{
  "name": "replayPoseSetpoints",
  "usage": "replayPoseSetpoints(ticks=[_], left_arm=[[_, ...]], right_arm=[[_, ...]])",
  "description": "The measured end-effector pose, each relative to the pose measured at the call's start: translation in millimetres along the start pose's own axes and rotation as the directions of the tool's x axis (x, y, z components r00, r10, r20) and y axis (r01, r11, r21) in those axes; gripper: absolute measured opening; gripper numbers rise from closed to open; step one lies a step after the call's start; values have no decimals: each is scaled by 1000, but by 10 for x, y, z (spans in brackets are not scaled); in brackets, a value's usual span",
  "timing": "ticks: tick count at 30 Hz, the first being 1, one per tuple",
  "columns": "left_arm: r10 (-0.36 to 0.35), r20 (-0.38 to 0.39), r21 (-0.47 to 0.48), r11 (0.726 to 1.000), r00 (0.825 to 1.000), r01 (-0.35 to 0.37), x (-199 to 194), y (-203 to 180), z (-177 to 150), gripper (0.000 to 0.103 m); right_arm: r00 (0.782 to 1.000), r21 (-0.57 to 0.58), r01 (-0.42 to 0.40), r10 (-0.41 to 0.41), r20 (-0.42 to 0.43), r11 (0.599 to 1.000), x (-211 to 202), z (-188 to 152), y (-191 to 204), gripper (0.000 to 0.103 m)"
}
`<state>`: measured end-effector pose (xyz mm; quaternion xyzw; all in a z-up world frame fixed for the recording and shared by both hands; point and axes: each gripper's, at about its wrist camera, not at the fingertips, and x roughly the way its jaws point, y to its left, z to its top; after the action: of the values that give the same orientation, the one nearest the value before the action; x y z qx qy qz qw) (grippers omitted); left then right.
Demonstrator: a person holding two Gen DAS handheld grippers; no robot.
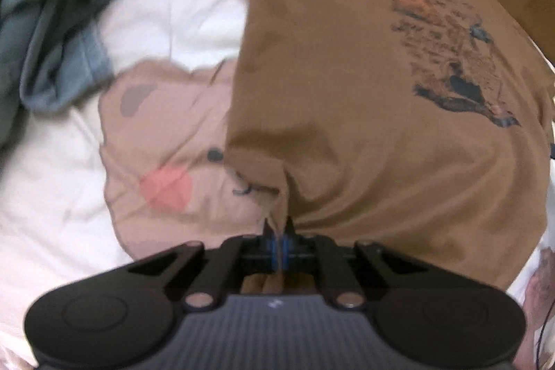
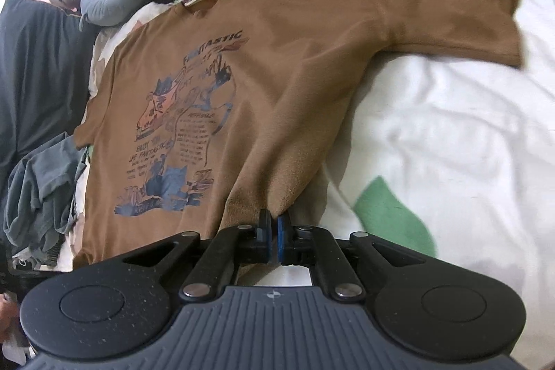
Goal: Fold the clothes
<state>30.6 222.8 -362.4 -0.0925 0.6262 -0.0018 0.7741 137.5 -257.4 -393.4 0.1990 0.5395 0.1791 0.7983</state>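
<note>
Brown cotton T-shirt with a blue-and-orange printed graphic [image 2: 263, 65], lying print-side up and spread open on a white bed cover with pastel patches [image 2: 451, 134]; one short sleeve extends flat and no fold shows in the body. The left gripper [image 1: 278, 227] pinches a gathered pleat of the hem edge between pressed-together jaws; the right gripper [image 2: 274, 221] likewise clamps a bunched fold of the lower edge. A crumpled grey-blue garment [image 1: 52, 23] lies beside the shirt, unfolded. Folding of both appears to remain.
</note>
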Motion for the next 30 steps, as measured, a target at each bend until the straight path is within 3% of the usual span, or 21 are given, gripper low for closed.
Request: replayPoseSetpoints(ticks=[8,16,21,23,26,30], left_arm=[[3,140,-18,1000,990,0,-601,58,353,3],[-3,271,8,1000,963,0,-1026,9,881,3],[23,316,22,999,949,-32,-1027,99,1189,3],[30,321,23,999,946,-40,-990,151,1307,3],[39,320,40,998,947,-55,-924,158,1469,3],[46,326,80,994,944,-76,-864,92,1678,3]], right_arm=[[997,-12,59,-58,42,998,-494,86,-128,0],[994,-48,59,-55,91,997,-802,392,-84,0],[984,-16,29,-26,177,999,-763,580,-88,4],[984,4,12,-13,176,1000,-710,573,-134,8],[987,17,-3,1,163,1000,-635,505,-186,23],[989,34,-24,18,146,999,-535,415,-254,23]])
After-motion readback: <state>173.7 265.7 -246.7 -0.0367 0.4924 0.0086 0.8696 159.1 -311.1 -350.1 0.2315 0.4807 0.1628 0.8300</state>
